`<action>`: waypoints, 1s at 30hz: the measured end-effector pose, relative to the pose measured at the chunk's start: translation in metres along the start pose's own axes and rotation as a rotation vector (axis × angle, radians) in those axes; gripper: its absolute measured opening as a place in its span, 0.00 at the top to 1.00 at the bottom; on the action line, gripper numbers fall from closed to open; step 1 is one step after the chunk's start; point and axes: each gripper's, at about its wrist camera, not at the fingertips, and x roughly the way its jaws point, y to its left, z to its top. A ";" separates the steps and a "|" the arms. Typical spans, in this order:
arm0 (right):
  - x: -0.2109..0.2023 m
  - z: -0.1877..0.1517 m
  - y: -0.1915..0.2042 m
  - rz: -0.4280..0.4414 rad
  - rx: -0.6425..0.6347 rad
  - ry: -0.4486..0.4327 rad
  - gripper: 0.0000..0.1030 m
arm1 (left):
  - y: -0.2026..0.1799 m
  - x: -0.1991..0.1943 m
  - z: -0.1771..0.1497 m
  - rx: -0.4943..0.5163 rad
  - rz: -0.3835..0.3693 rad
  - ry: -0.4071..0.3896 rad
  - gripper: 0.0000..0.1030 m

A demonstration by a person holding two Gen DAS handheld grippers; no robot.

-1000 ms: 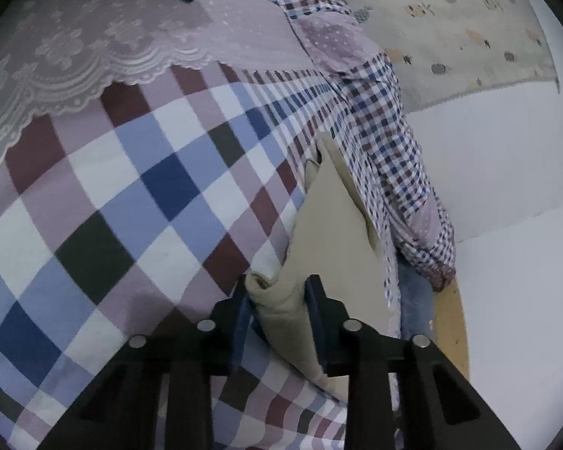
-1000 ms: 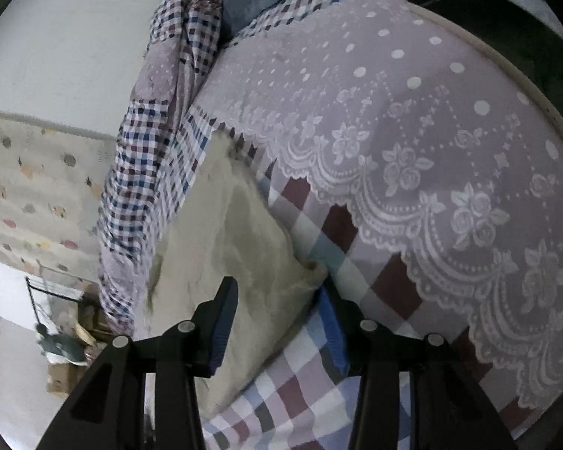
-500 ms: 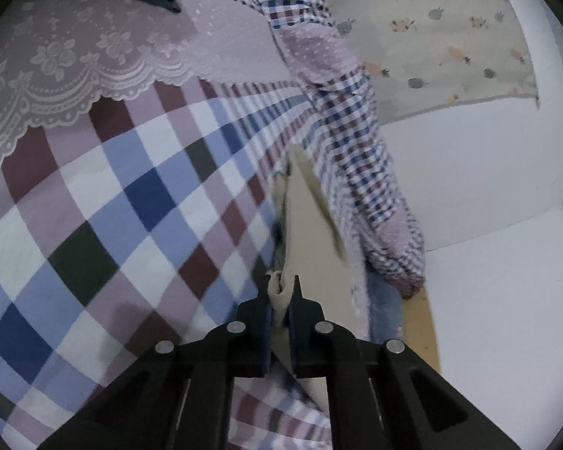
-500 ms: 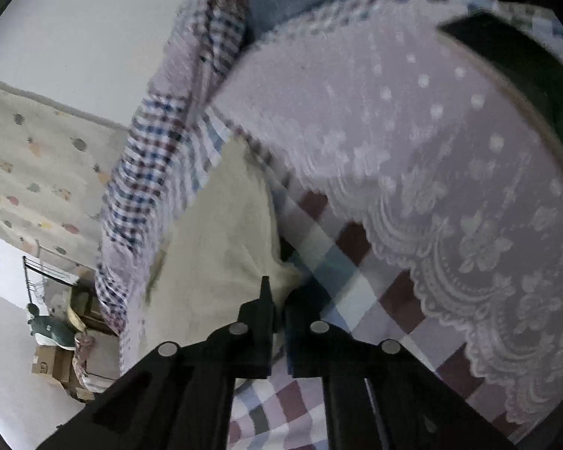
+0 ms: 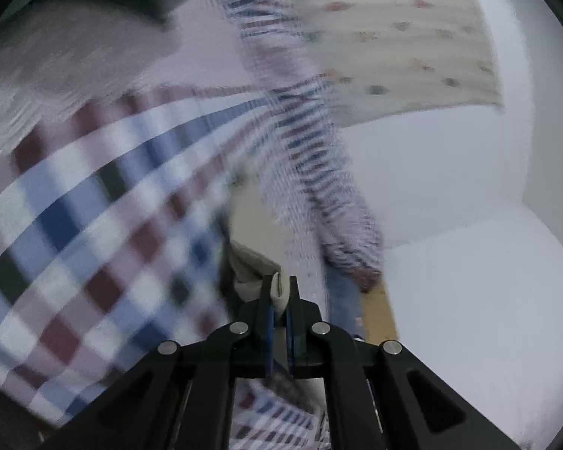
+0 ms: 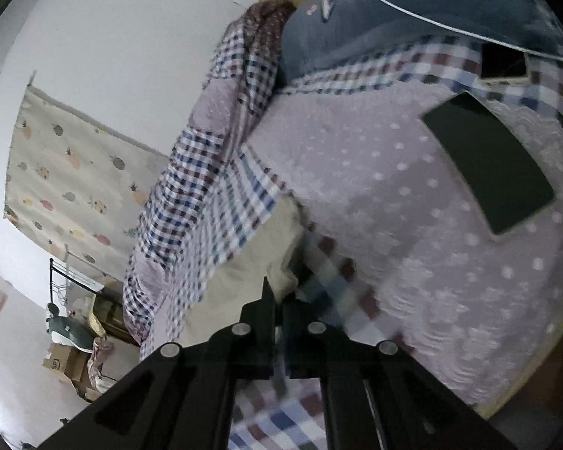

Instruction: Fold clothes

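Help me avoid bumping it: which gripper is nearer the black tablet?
Right. The right gripper grips beige cloth with the tablet ahead. The left gripper shows no tablet.

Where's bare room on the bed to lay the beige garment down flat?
Freest patch: the dotted lilac cover, between the dark tablet and the checked quilt bunched at the wall side. Below its lace hem, the big-check sheet looks bare too, though blurred. Crowded: the headboard end with the phone.
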 end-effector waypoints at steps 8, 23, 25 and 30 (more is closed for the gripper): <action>0.016 -0.007 -0.020 -0.132 0.012 0.081 0.86 | 0.015 0.004 -0.005 -0.019 0.146 0.019 0.96; 0.020 -0.114 0.137 -0.042 -0.713 0.012 0.55 | 0.025 0.008 -0.034 -0.016 0.160 0.096 0.27; 0.036 -0.158 0.169 0.027 -0.886 0.062 0.55 | 0.022 0.015 -0.037 0.008 0.183 0.090 0.27; 0.064 -0.244 0.209 0.158 -1.151 0.146 0.55 | 0.016 0.011 -0.043 0.002 0.151 0.071 0.79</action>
